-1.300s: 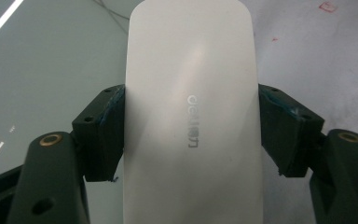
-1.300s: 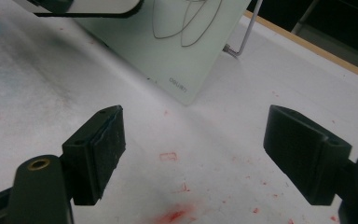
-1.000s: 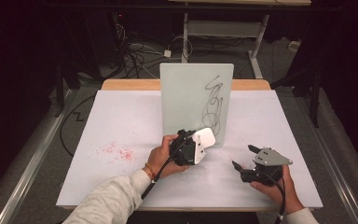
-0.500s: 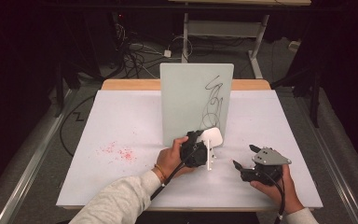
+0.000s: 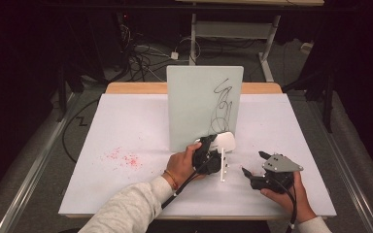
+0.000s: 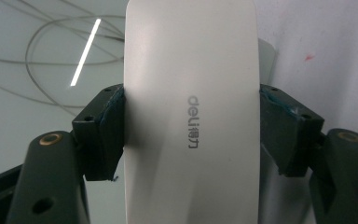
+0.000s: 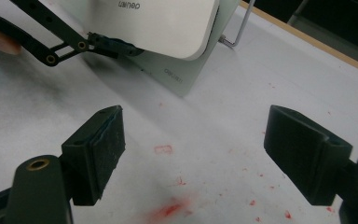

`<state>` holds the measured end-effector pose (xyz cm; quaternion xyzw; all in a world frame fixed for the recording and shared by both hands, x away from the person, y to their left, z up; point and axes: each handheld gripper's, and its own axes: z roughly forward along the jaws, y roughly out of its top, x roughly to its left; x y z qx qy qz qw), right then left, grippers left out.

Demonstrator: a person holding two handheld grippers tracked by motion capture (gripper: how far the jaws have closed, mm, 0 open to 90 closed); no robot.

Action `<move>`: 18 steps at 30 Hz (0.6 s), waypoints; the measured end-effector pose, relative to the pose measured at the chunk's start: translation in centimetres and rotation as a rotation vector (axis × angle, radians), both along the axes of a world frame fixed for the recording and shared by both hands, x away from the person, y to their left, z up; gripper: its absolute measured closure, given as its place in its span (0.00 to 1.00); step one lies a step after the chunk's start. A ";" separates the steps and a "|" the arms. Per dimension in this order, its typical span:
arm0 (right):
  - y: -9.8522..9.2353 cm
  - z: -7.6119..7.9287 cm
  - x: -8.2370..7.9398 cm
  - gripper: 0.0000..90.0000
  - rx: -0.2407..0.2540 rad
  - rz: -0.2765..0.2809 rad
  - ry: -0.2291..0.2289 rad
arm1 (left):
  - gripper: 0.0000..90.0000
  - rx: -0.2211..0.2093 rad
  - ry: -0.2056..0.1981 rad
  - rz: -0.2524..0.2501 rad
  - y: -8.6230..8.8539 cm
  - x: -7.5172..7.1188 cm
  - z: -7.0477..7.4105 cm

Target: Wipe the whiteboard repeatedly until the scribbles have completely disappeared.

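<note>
Left claw (image 5: 215, 145) clamps the white eraser block (image 6: 191, 112) by its long sides, at the foot of the upright whiteboard (image 5: 194, 104) on the tabletop (image 5: 126, 121). Block looks light, rigid, smooth-shelled: likely slippery, so side grip suits. Its underside is hidden. Right claw (image 7: 214, 154) hovers, jaws wide apart, empty.

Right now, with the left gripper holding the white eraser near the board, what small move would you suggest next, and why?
Probably ease the left gripper forward and up so the white eraser, clamped between its jaws, meets the black scribble on the upright whiteboard. The eraser sits low by the board's base, under the marks; the right gripper waits open.
</note>
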<state>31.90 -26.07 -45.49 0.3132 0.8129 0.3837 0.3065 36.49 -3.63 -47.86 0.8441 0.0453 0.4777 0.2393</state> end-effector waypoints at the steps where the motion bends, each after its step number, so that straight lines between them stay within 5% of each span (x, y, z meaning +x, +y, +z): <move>1: 0.0 0.0 0.0 0.23 0.000 0.000 0.000 | 0.32 0.003 0.000 0.003 0.2 -0.1 -0.1; 6: -0.2 0.1 0.0 0.23 0.006 -0.005 -0.004 | 0.32 0.046 -0.029 0.033 0.9 -0.5 -0.7; 18: -0.1 0.2 -0.1 0.23 0.006 0.000 -0.008 | 0.32 -0.062 -0.041 0.067 2.1 0.1 0.6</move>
